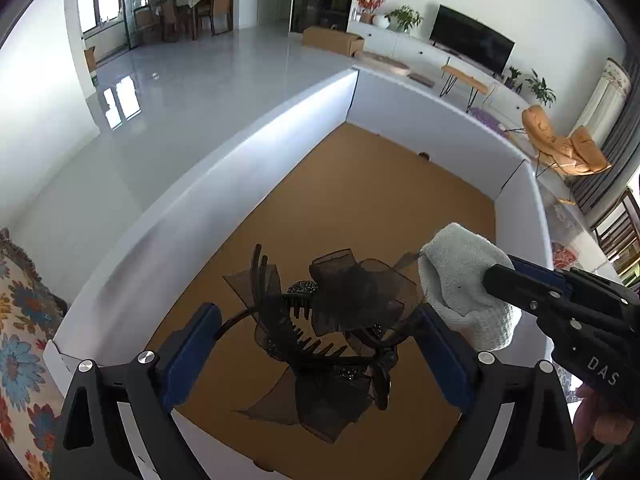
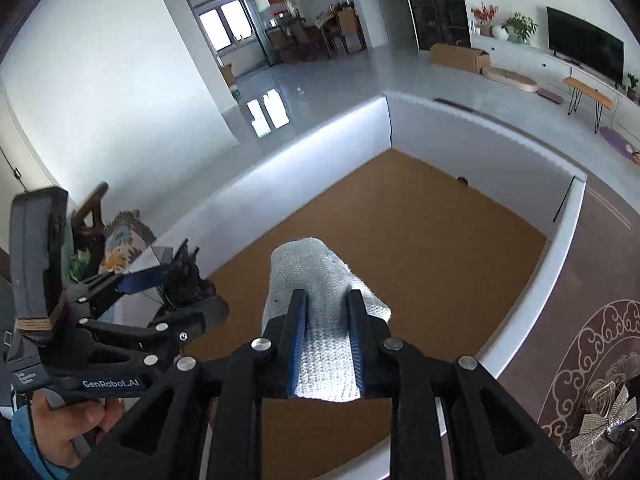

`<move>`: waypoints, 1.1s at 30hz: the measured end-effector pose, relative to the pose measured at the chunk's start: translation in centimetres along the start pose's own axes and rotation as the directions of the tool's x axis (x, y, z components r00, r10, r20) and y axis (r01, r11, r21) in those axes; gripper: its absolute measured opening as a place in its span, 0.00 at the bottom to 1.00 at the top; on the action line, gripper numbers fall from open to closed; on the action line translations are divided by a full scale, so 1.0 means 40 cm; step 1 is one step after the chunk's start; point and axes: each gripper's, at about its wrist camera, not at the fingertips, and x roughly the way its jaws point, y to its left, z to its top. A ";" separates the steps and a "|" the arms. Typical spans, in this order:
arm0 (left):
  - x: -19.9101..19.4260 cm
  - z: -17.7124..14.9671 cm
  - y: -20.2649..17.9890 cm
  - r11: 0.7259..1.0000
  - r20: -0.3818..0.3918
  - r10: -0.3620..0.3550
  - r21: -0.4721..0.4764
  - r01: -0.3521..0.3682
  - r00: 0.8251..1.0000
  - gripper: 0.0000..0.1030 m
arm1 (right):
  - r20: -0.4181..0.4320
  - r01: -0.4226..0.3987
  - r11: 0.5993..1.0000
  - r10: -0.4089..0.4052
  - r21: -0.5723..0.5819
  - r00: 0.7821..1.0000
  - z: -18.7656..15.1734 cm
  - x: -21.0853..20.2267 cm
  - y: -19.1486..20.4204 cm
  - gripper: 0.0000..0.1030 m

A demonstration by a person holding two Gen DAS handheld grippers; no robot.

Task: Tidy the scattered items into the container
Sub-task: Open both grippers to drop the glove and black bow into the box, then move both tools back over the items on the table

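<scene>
A white box [image 1: 256, 168] with a brown cardboard floor [image 1: 360, 208] lies below both grippers. In the left wrist view my left gripper [image 1: 316, 344] has its jaws wide apart, and black hair clips with mesh bows [image 1: 340, 316] sit between them over the box floor; whether they hang or lie I cannot tell. My right gripper [image 2: 326, 300] is shut on a folded white knit cloth [image 2: 316, 276] and holds it above the box [image 2: 520, 320]. The cloth also shows in the left wrist view [image 1: 464, 284], right of the clips.
A floral cushion [image 1: 20, 340] lies left of the box. A dark patterned rug [image 2: 600, 340] lies right of it, with a silver bow hair clip [image 2: 604, 420] on it. A living room with a TV and chairs lies beyond.
</scene>
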 end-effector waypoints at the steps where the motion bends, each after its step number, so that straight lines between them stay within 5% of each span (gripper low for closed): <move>1: 0.018 0.000 -0.002 1.000 -0.022 -0.002 -0.008 0.002 1.000 0.94 | -0.003 -0.002 1.000 0.002 0.005 1.000 -0.004 0.015 0.003 0.21; 4: 0.050 -0.010 0.018 0.998 -0.073 -0.032 -0.056 0.027 0.997 0.94 | 0.018 -0.005 1.000 0.005 0.029 1.000 -0.004 0.024 -0.002 0.22; 13: 0.041 -0.013 -0.004 0.999 -0.033 -0.012 -0.044 0.010 0.999 0.94 | 0.127 -0.056 0.992 0.042 0.114 0.991 -0.044 -0.110 -0.057 0.36; 22: 0.025 -0.007 0.007 0.991 -0.045 -0.075 -0.115 0.069 0.996 0.94 | 0.166 -0.056 0.986 0.030 0.156 0.986 -0.102 -0.197 -0.096 0.37; 28: -0.018 0.016 -0.026 0.997 -0.032 -0.045 -0.062 0.043 0.998 1.00 | 0.181 -0.071 0.989 0.047 0.127 0.982 -0.125 -0.234 -0.073 0.37; 33: -0.058 0.015 -0.028 0.992 0.010 -0.096 -0.081 0.097 0.995 1.00 | 0.206 -0.077 0.987 0.048 0.138 0.977 -0.135 -0.260 -0.075 0.37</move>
